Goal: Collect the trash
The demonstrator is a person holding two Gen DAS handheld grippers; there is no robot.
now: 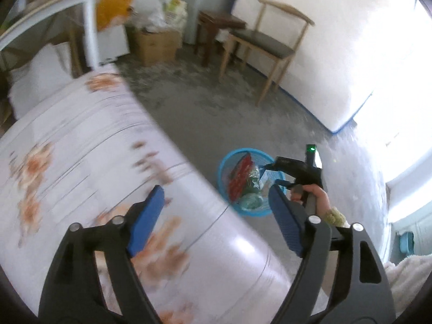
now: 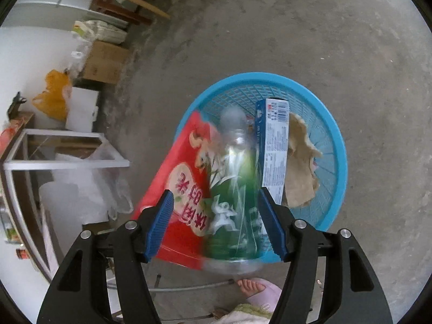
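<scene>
Drop step: right gripper point(image 2: 216, 224) with fingers around, perhaps gripping, a blurred plastic bottle point(image 2: 235, 189) above the blue basket point(image 2: 338, 145); left gripper point(image 1: 216, 218) spread, empty; next, another pickup.

My left gripper point(image 1: 216, 216) is a matte black plastic frame whose two angular arms spread like a fork, each with a triangular cut-out and round silver pivot screws at the joints; its fingers point(image 1: 147, 221) are flat pads of ribbed blue rubber. My right gripper point(image 2: 216, 226) is the same build, with black linkages, four silver screw heads and blue ridged fingers point(image 2: 159, 229). Seen from my left camera, the right unit has a black pistol-style handle, and a small green light glows on top of it. At my right hand point(image 1: 314, 194) I wear a fuzzy cream and pale green cuff. On my foot is a pale pink slipper point(image 2: 263, 294).
</scene>
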